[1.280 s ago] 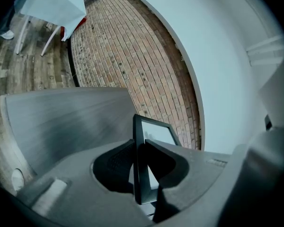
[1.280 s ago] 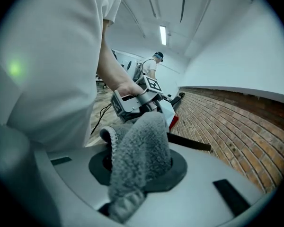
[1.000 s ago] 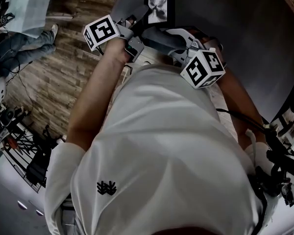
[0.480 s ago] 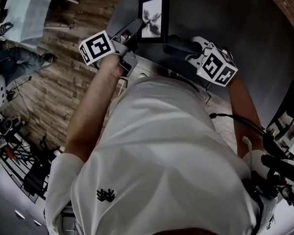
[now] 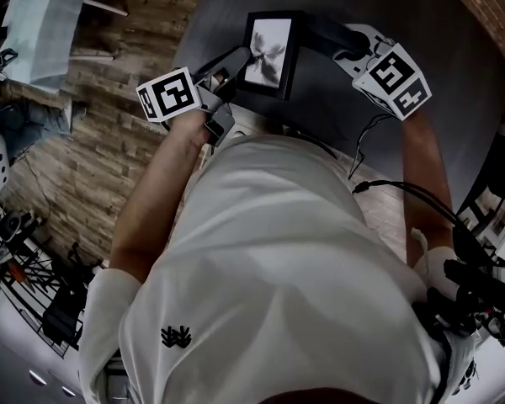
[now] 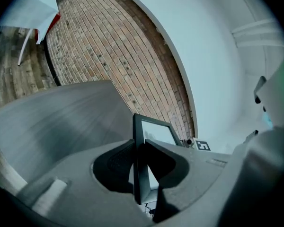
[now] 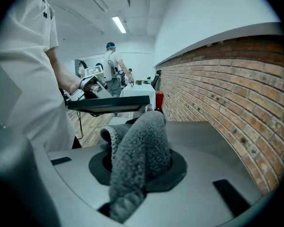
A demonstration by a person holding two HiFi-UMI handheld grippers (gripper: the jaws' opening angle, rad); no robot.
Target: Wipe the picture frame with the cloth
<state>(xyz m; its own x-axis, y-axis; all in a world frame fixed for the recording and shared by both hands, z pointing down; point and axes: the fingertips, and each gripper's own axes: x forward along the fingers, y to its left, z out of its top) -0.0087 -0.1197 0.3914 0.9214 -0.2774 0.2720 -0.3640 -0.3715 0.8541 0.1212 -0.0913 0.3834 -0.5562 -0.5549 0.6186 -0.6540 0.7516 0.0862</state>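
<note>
The left gripper (image 6: 141, 151) has its two dark fingers clenched on the side edge of a black-rimmed rectangular picture frame (image 6: 143, 161), one finger on the back and one on the glass side. In the head view the left gripper (image 5: 236, 60) grasps the picture frame (image 5: 269, 53) by its left edge, with the pale print facing up toward the person. Behind the jaws sits its white marker cube (image 5: 170, 93).

The right gripper (image 7: 136, 170) is clamped on a grey, nubbly terry cloth (image 7: 138, 155), which bulges in a thick fold out of the jaws. The cloth's top lies just beside the frame's dark edge (image 7: 109, 103); I cannot tell whether they touch. From above, the right gripper (image 5: 320, 34) reaches to the frame's right side, its own marker cube (image 5: 393, 78) trailing behind.

The frame hangs over a dark grey table top (image 5: 454, 99). A curved red-brick wall (image 7: 217, 79) rims that table. Wooden plank flooring (image 5: 93, 141) spreads to the left, and another person (image 7: 112, 65) stands far off in the room.
</note>
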